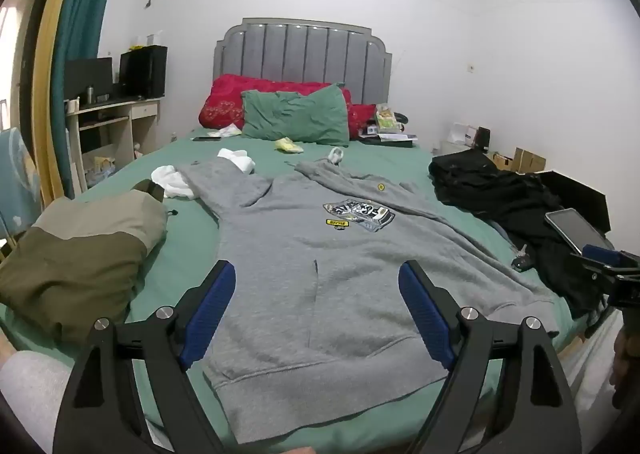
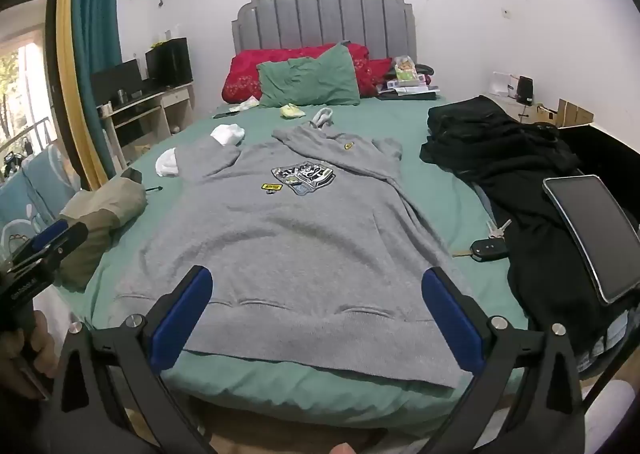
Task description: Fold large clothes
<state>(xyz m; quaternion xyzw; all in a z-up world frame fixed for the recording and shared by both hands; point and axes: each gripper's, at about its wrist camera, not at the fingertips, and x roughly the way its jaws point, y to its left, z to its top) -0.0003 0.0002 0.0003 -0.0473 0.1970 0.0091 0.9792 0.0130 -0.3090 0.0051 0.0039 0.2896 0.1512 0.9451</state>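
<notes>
While the grey hoodie (image 2: 288, 230) lies spread flat, front side up, along the middle of the bed (image 2: 440, 125), its hem reaches the foot edge and its hood points toward the headboard (image 2: 324, 13). The left gripper (image 1: 316, 310) hovers above the hem with its blue fingers (image 1: 208, 306) wide apart and nothing between them. The right gripper (image 2: 318, 318) hangs over the same edge, its fingers (image 2: 452, 318) likewise spread and empty. An olive jacket (image 1: 80, 250) sits bundled near the bed's left edge, and a heap of black clothes (image 2: 500, 149) lies along the right edge with a tablet (image 2: 596, 234) resting on it. Keys (image 2: 490, 246) lie just beside the hoodie's right side.
</notes>
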